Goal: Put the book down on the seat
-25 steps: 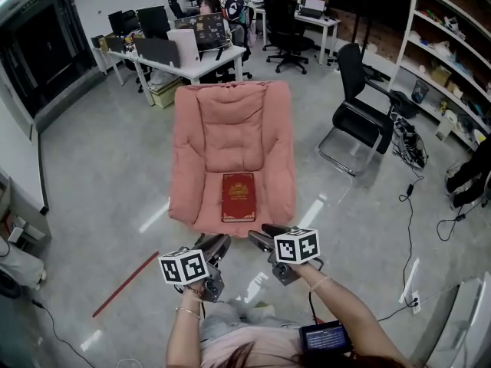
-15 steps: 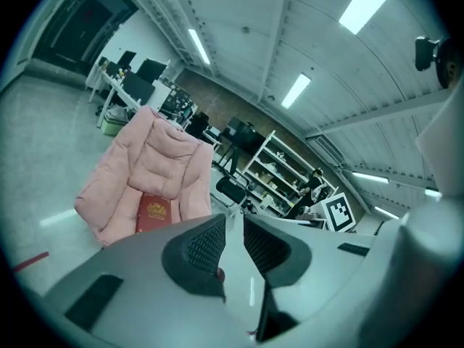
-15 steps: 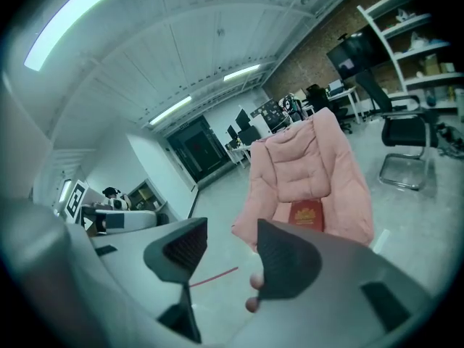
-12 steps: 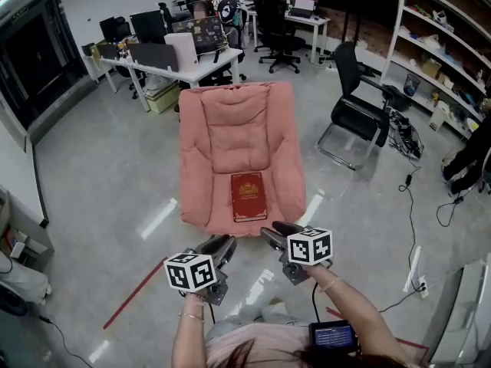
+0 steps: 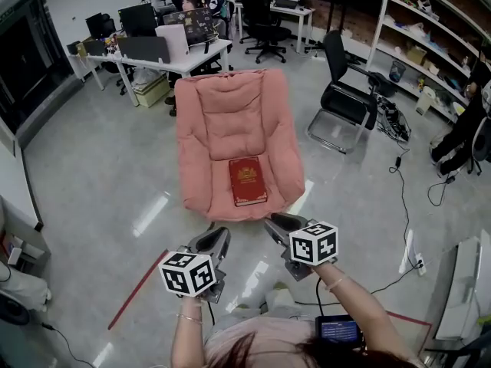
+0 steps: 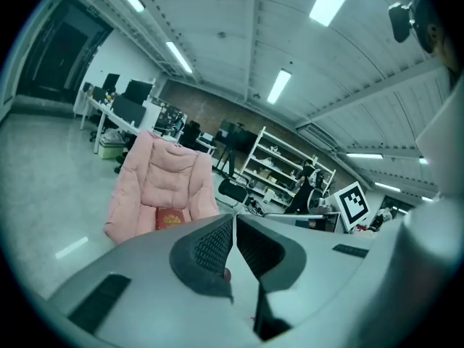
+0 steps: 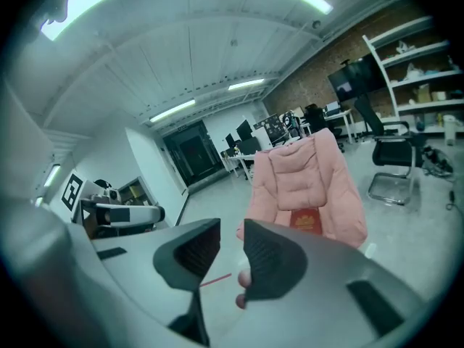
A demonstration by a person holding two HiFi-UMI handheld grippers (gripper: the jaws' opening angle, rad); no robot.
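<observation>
The empty left gripper (image 5: 217, 237) was closing, jaws almost together, the dark red gold-stamped hardback book (image 5: 247, 180) lay flat on the pink padded armchair's (image 5: 230, 113) seat, long axis pointing toward the backrest, and the empty right gripper (image 5: 278, 222) was closing, narrowly parted.

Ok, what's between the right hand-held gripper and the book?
Head view: only bare floor and the pink chair's front edge lie before the book. The right hand-held gripper is closing its jaws, nothing between them.

Bright ceiling strip lights (image 6: 335, 0), fisheye edges
</observation>
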